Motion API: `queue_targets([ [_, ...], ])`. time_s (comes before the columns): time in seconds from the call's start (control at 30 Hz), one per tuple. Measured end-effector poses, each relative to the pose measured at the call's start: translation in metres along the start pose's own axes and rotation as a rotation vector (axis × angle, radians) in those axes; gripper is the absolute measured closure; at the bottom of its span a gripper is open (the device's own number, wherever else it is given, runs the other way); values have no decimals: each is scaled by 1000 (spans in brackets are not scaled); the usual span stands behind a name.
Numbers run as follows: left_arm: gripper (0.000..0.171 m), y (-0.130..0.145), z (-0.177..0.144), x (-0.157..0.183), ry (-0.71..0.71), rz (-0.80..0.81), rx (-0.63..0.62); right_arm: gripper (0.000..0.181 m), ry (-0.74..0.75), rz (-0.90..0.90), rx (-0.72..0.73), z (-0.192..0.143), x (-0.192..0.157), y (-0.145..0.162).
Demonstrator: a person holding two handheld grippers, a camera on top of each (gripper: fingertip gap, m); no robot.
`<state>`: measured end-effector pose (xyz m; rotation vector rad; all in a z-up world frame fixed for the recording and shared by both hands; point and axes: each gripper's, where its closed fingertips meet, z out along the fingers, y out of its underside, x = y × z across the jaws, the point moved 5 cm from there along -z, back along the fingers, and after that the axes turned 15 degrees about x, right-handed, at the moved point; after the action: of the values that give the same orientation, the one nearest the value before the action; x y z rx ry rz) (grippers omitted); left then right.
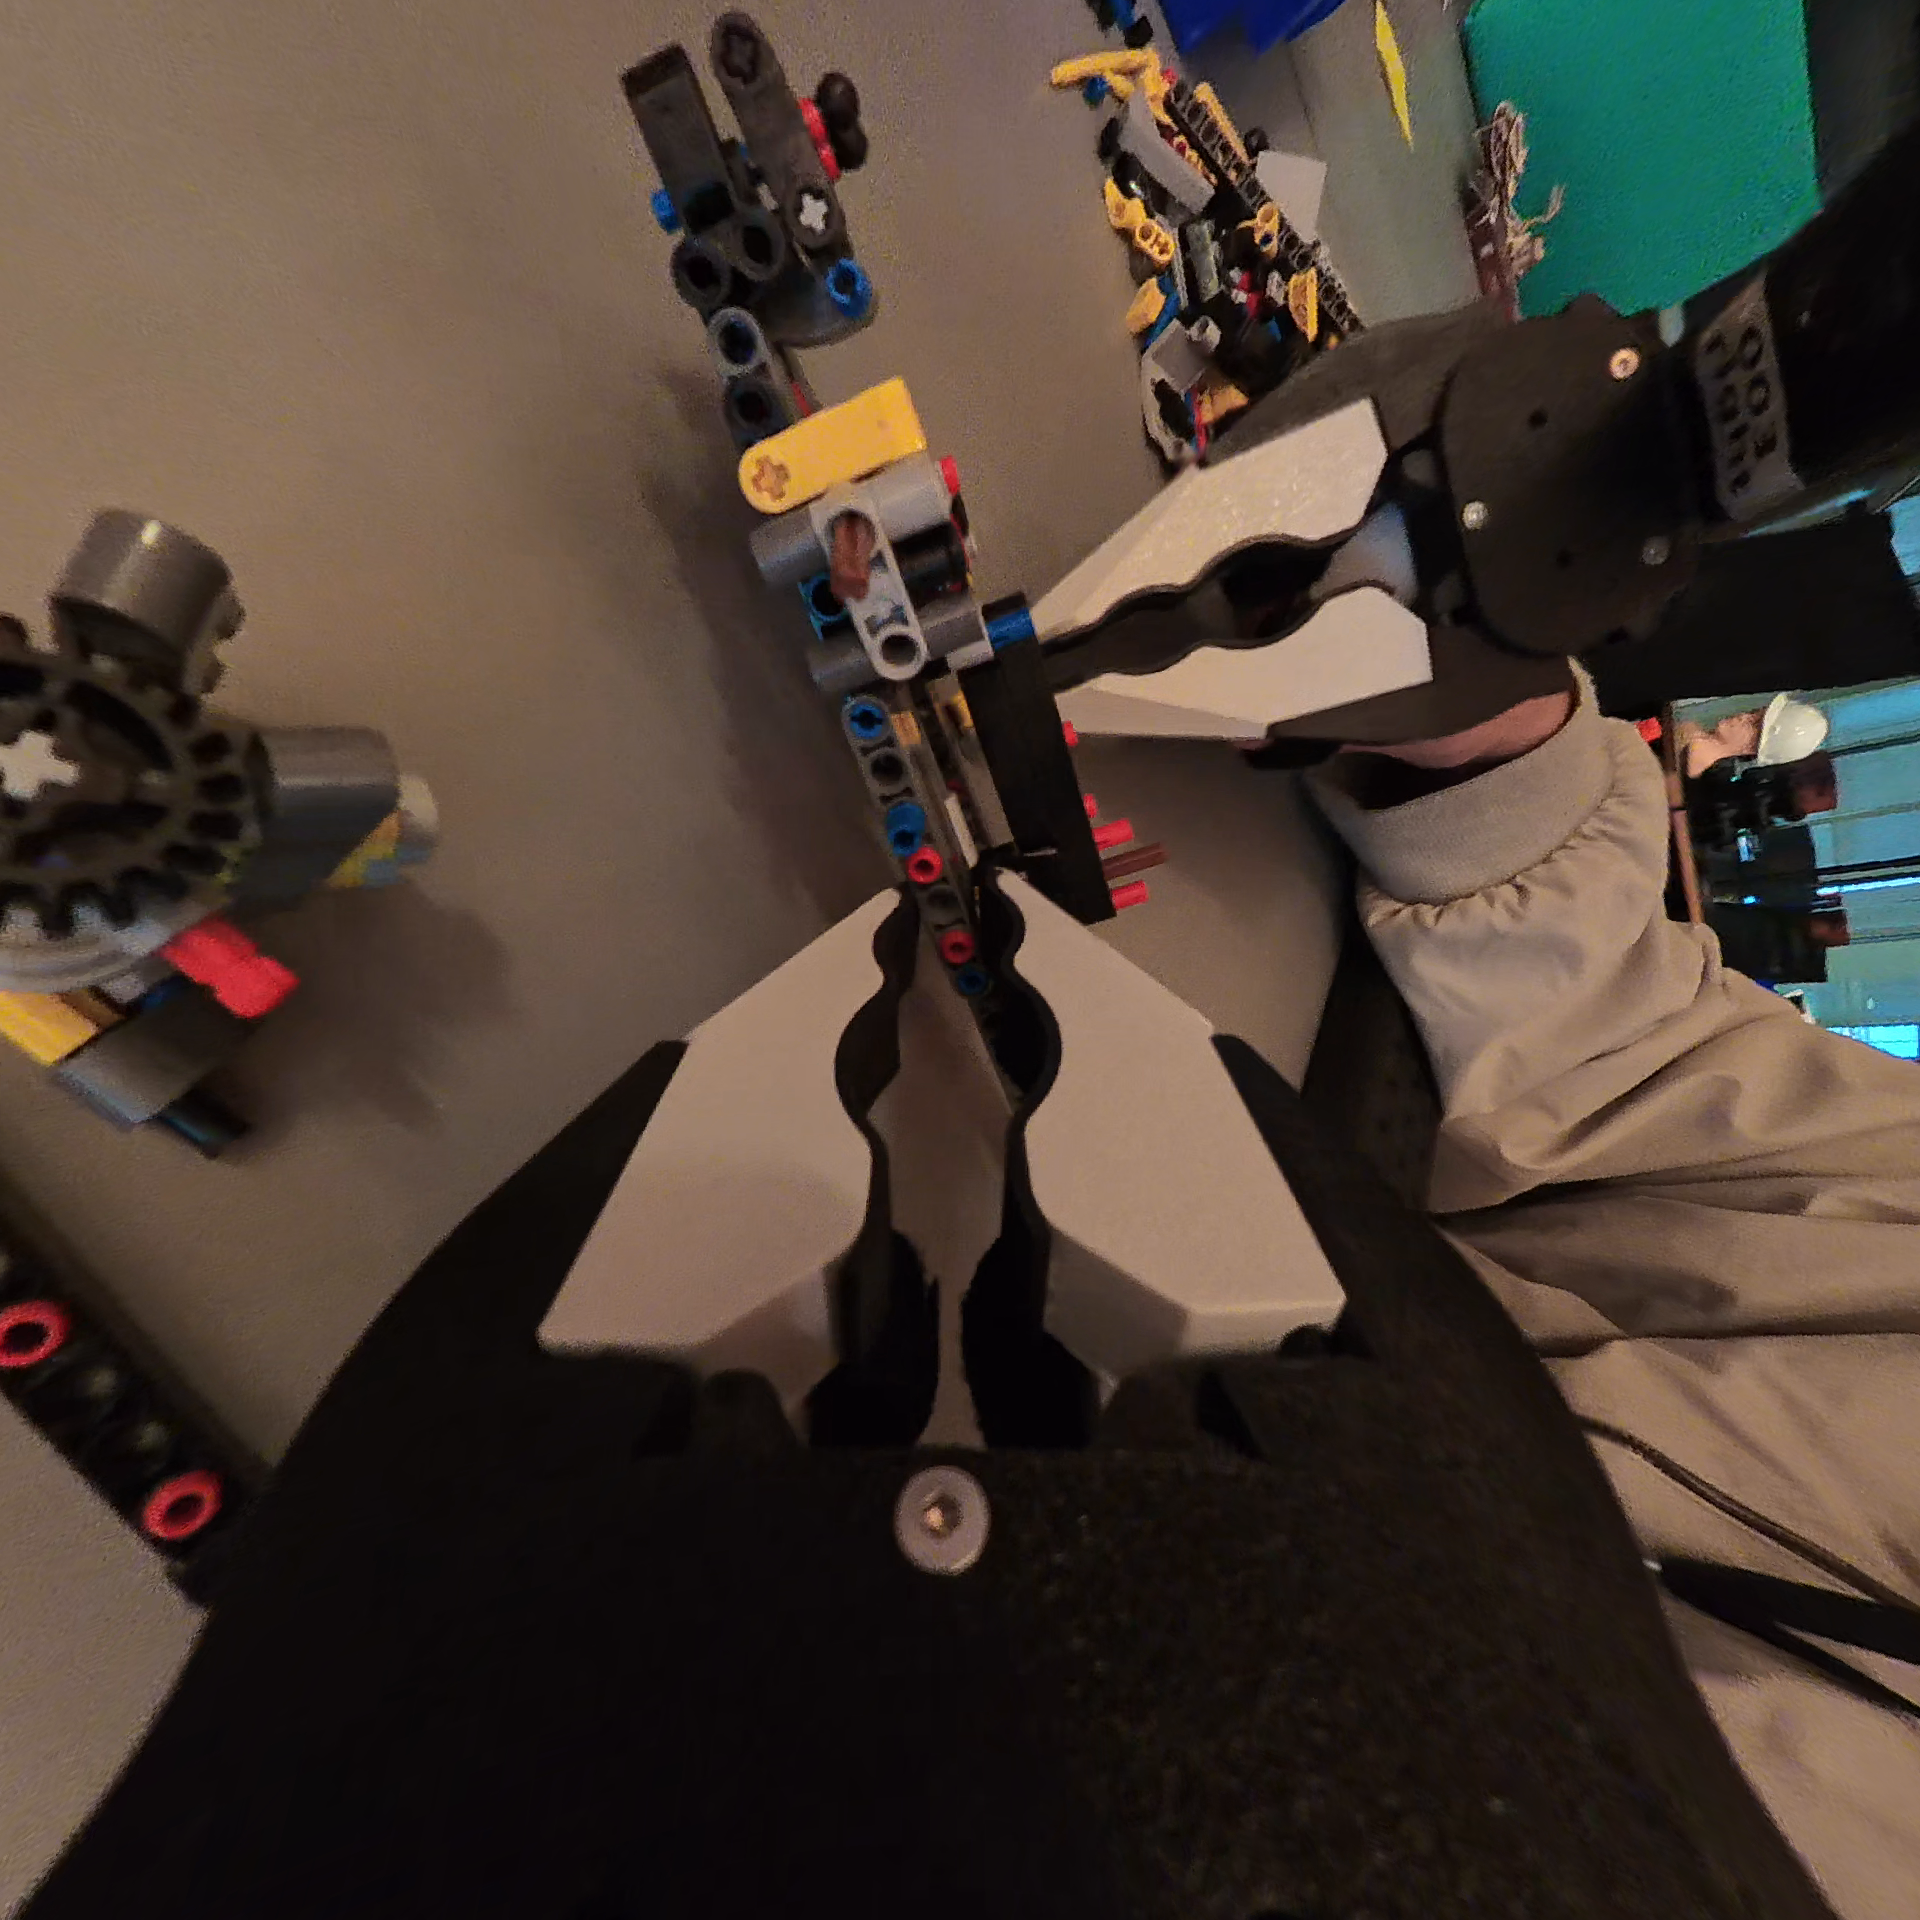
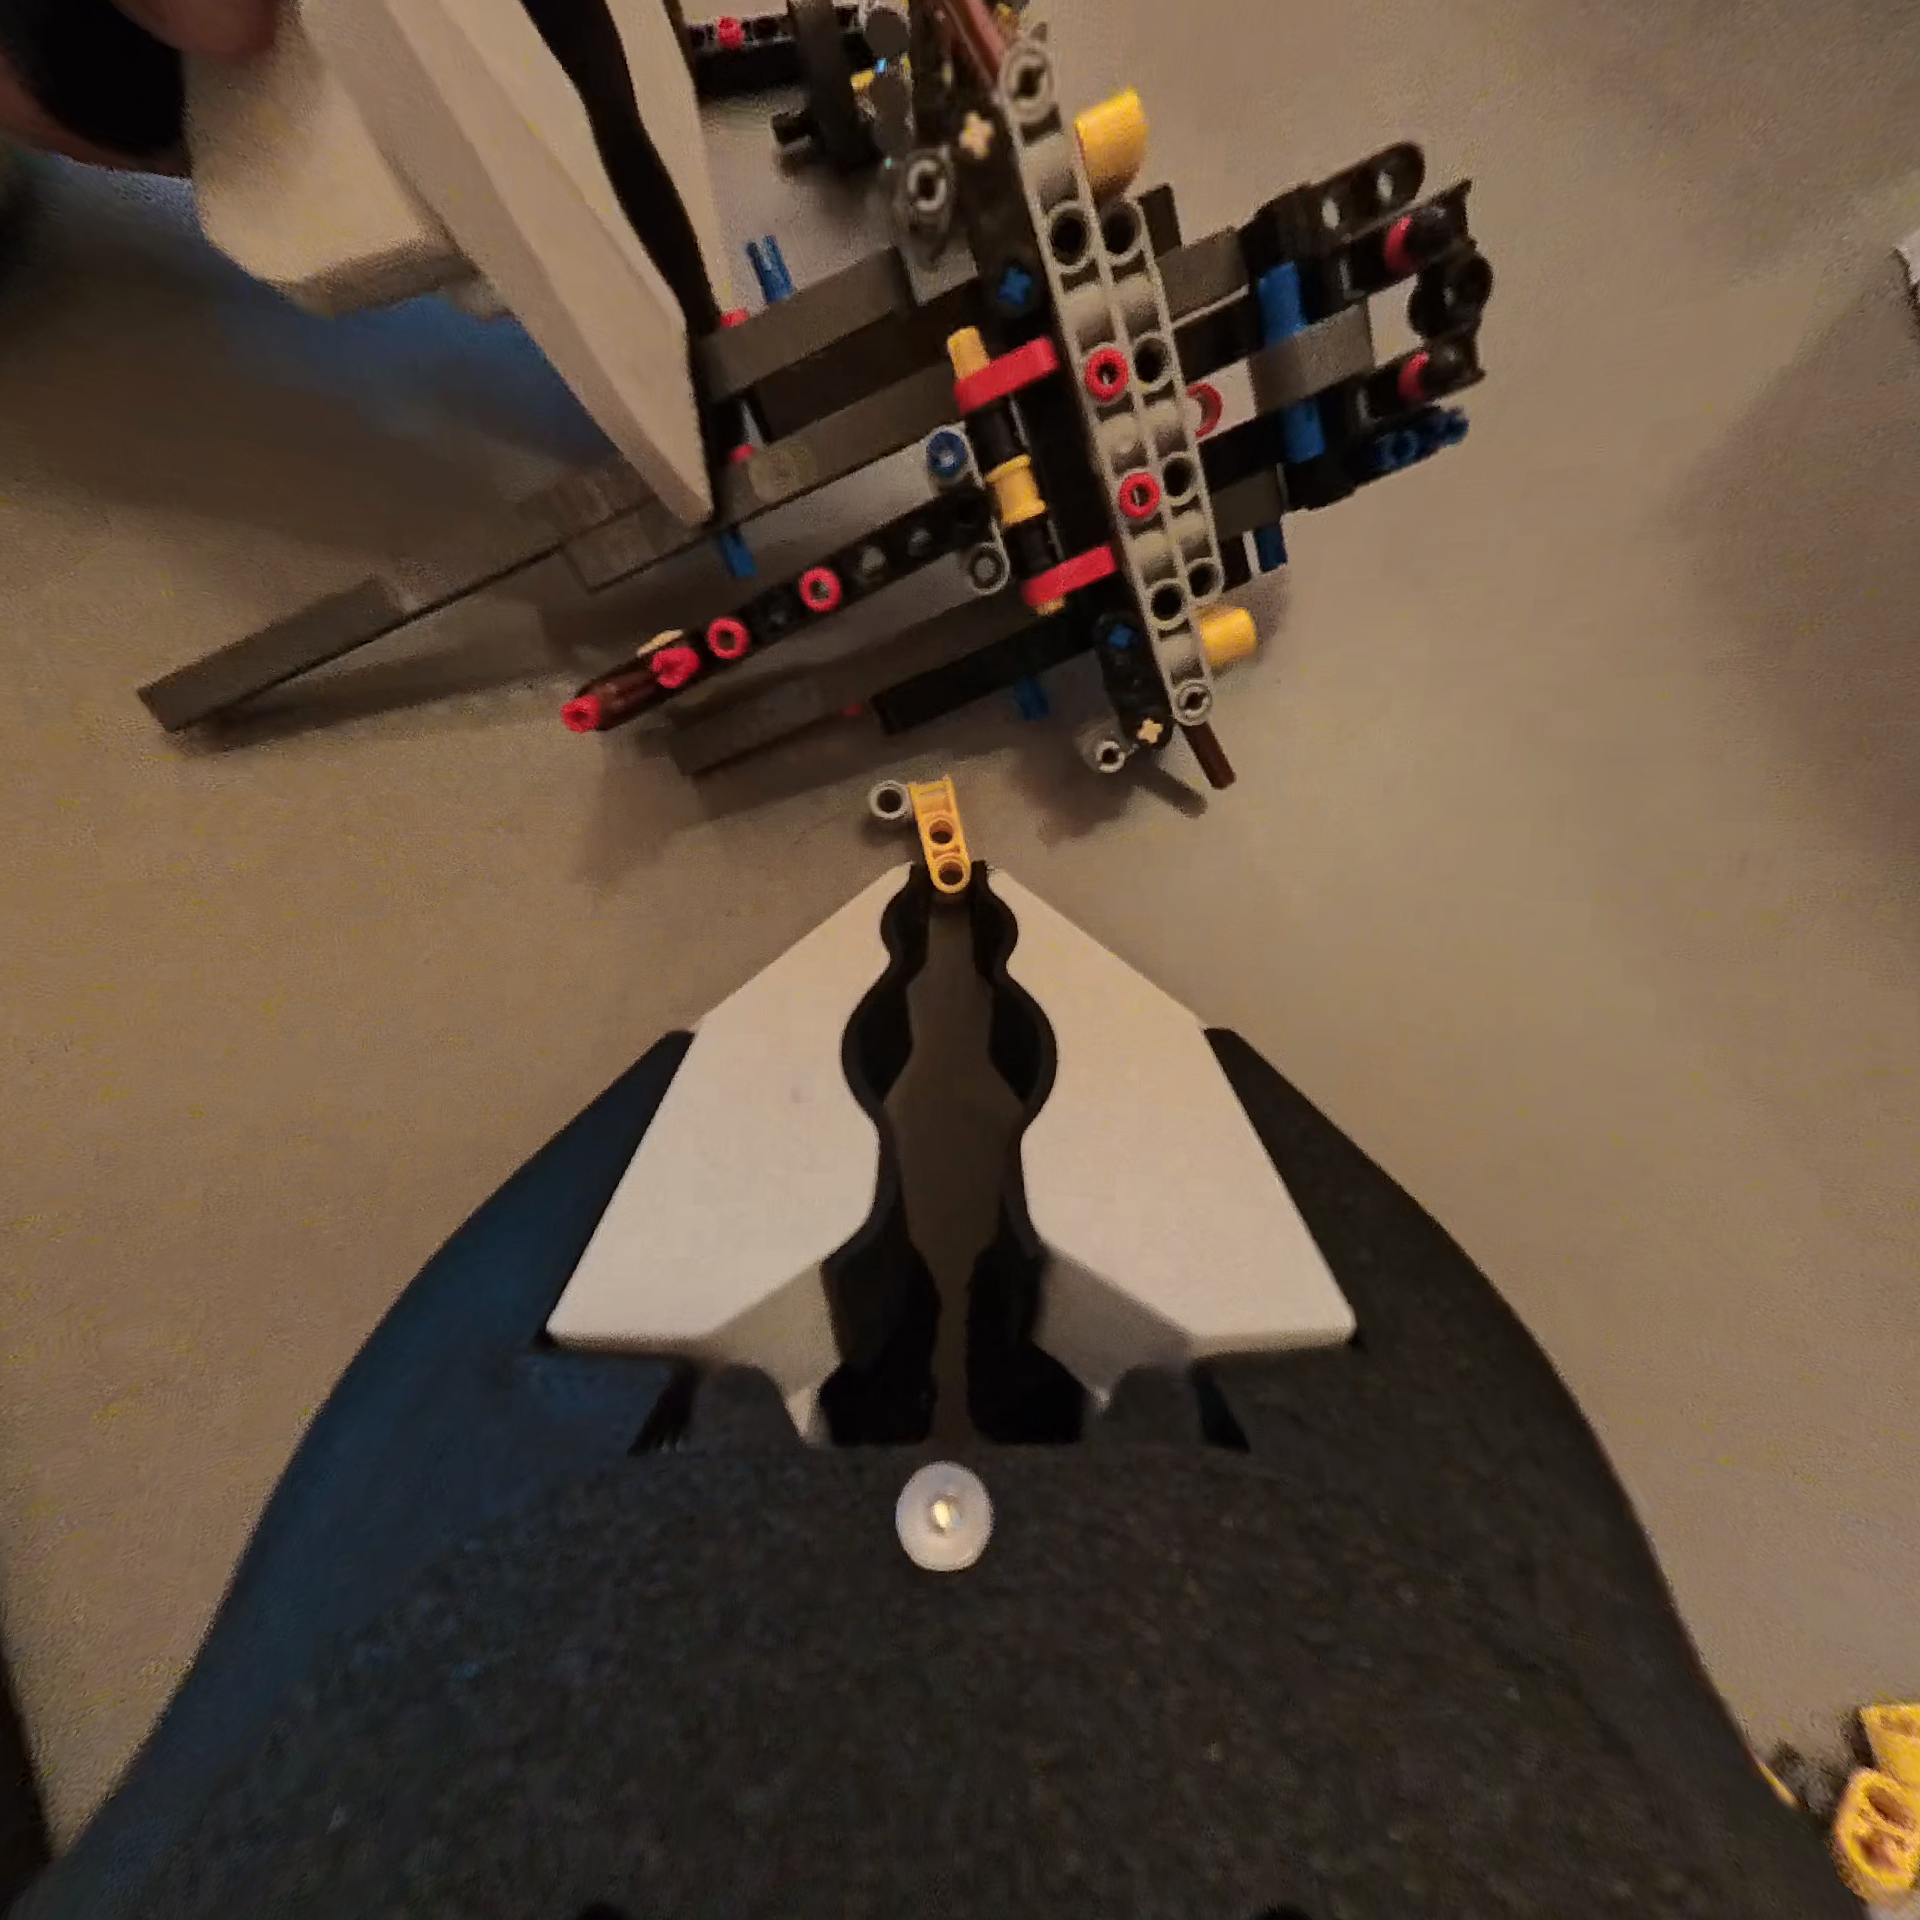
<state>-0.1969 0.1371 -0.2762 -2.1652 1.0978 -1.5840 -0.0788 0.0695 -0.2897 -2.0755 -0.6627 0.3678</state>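
My left gripper [image 1: 951, 883] is shut on the black pin-studded beam of a long building-toy assembly [image 1: 873, 582] made of grey, black, yellow, blue and red parts, and holds it over the beige table [image 1: 364, 364]. My right gripper [image 2: 945, 878] is shut on a small yellow connector [image 2: 940, 831] with a grey end. The connector sits just short of the assembly's [image 2: 1091, 416] near edge. In the left wrist view the right gripper [image 1: 1044, 649] comes in from the right, with its tips beside the assembly's blue pin. A left gripper finger [image 2: 540, 208] shows at the upper left of the right wrist view.
A gear sub-assembly [image 1: 135, 790] lies at the left, with a black beam with red pins [image 1: 104, 1423] below it. A pile of loose parts [image 1: 1216, 239] and a teal box [image 1: 1642, 135] are at the far right. A person's beige sleeve [image 1: 1610, 1039] is at the right. Yellow parts [image 2: 1881, 1808] lie near the corner. There is about 8 centimetres between the tips of the two grippers.
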Motion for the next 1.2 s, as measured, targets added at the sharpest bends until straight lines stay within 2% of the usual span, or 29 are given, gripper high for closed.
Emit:
queue_targets([
  [0.1, 160, 4, 3, 1, 36, -39, -15, 175, 9, -26, 115, -16, -3, -16],
  [0.27, 156, 19, 16, 6, 78, -50, -106, 176, -33, -192, 399, -47, -25, -53],
  [0.33, 153, 24, 19, 10, 94, -44, -135, 176, -16, -255, 451, -52, -27, -59],
  [0.43, 149, 25, 18, 14, 102, -33, -154, 175, 64, -440, 447, -51, -24, -58],
  [0.5, 138, 22, 10, 14, 88, -12, -167, 176, 91, -563, 443, -51, -27, -58],
  [0.67, 135, 10, -18, 22, 89, 84, -142, 175, 138, -697, 399, -47, -32, -57],
  [0.7, 136, 4, -20, 25, 87, 124, -105, 175, 143, -725, 397, -47, -34, -57],
  [0.77, 136, -10, -20, 39, 136, 204, 8, 175, 136, -757, 404, -45, -41, -59],
  [0.83, 136, -12, -19, 54, 241, 210, 37, 175, 117, -781, 401, -42, -48, -60],
  [0.93, 136, -14, -17, 61, 310, 158, 68, 175, 103, -816, 388, -38, -55, -59],
  [1.0, 136, -12, -16, 64, 369, 114, 54, 175, 85, -823, 386, -36, -59, -58],
  [1.1, 136, -5, -12, 62, 375, 122, 11, 175, 65, -833, 397, -35, -65, -59],
  [1.2, 154, -2, -9, 63, 372, 143, -2, 176, 51, -844, 395, -35, -69, -59],
])
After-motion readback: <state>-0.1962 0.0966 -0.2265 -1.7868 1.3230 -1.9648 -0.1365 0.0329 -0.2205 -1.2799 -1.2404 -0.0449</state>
